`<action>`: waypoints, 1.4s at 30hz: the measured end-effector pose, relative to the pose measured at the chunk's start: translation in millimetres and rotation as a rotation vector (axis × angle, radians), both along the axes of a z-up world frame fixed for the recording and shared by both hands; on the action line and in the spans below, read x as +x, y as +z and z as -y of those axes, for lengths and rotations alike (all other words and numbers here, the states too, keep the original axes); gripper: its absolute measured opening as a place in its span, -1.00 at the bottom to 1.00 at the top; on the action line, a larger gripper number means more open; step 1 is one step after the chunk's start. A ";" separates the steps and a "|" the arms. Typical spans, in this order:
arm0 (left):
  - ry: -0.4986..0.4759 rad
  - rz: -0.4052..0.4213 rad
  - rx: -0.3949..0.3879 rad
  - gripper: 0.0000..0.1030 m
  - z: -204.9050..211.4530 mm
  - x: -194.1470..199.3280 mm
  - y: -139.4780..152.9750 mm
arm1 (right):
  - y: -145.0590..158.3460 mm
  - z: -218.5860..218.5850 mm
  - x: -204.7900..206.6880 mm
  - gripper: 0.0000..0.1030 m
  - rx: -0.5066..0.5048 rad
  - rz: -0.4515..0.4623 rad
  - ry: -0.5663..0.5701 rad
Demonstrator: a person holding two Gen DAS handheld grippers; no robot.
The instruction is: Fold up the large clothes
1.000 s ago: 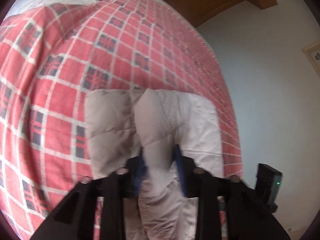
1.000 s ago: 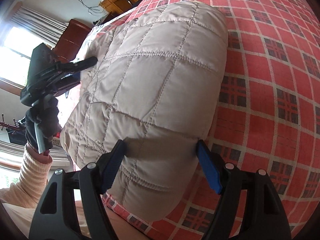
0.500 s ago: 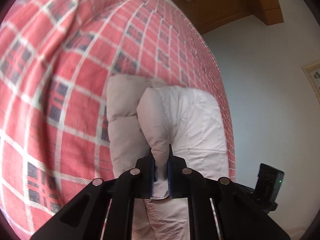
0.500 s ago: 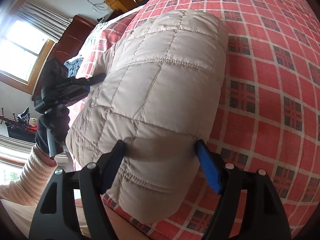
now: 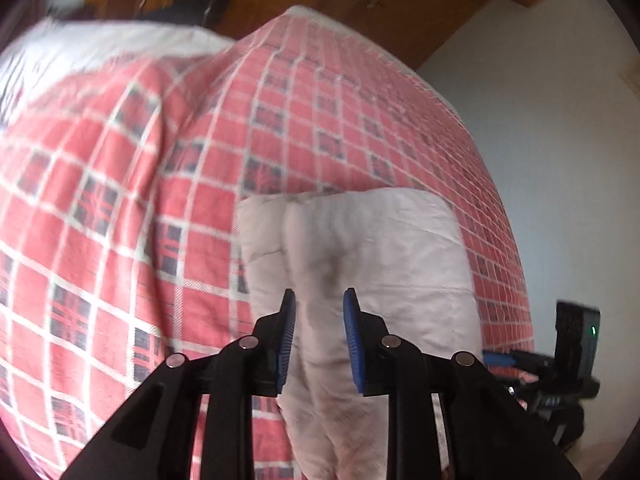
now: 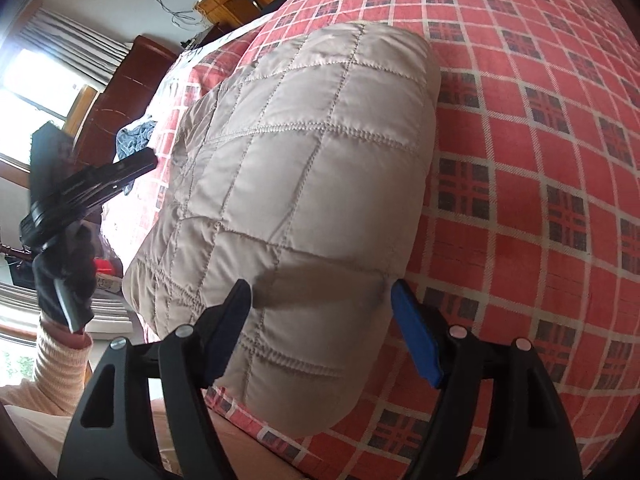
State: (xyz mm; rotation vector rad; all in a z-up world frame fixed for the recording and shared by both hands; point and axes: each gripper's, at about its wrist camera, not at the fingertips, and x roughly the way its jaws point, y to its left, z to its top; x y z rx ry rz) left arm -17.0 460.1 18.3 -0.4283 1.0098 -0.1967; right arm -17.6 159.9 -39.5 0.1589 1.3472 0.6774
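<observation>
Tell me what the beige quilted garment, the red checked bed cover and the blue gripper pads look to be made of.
Beige quilted garment: likely padded synthetic shell, slightly shiny, puffing between stitched squares. Red checked bed cover: seemingly woven cotton or wool, matte and a little fuzzy. Blue gripper pads: probably rubber or soft plastic; ridged edges show in the left wrist view.
</observation>
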 end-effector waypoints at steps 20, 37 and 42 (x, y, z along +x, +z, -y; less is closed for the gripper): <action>-0.172 -0.113 0.142 -0.49 71.6 -32.5 -31.5 | -6.2 1.0 -7.4 0.41 -0.103 0.032 -0.011; -0.171 -0.115 0.057 -0.51 58.1 -29.5 -57.7 | -10.1 1.0 -4.3 0.41 -0.107 0.029 -0.007; -0.143 -0.119 0.027 -0.47 53.9 -31.1 -48.7 | -6.1 0.5 -7.1 0.41 -0.111 0.045 -0.004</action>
